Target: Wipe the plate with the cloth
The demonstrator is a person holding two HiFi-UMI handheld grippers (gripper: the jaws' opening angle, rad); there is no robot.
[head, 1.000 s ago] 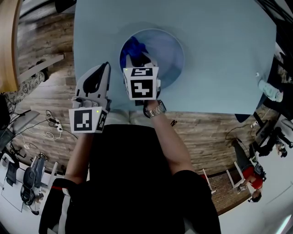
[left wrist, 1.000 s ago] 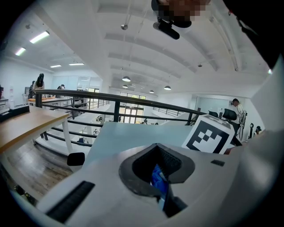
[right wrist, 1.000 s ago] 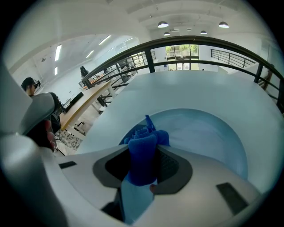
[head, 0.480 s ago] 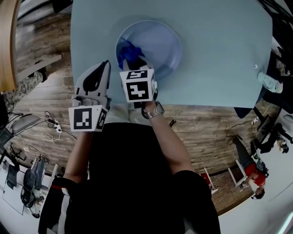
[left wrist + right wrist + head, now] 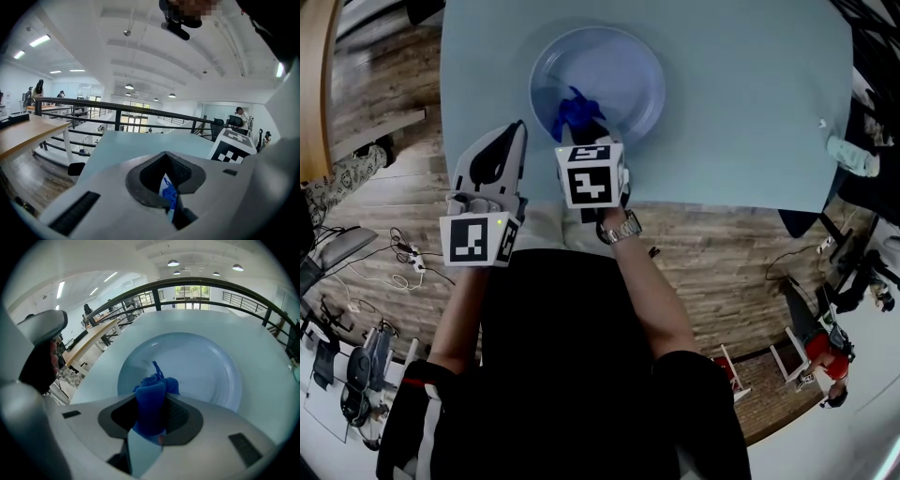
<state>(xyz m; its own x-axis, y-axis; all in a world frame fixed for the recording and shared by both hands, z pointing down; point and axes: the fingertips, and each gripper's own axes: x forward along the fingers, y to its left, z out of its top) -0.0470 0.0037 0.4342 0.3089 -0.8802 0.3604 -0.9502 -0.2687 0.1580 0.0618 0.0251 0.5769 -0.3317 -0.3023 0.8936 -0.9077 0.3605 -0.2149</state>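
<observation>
Right gripper (image 5: 584, 134) pinching blue cloth (image 5: 576, 110) at plate's (image 5: 630, 52) 7 o'clock (inside rim); left gripper (image 5: 517, 134) pressed together, empty.

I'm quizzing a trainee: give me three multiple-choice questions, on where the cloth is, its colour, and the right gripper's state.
1. Where is the cloth? A at the plate's far rim; B over the near-left part of the plate; C outside the plate.
2. The cloth's colour? A blue; B red; C white.
3. The right gripper? A open, empty; B open around the plate's rim; C shut on the cloth.
Answers: B, the head view shows it there; A, it shows deep blue in both views; C, its jaws clamp the cloth.
</observation>
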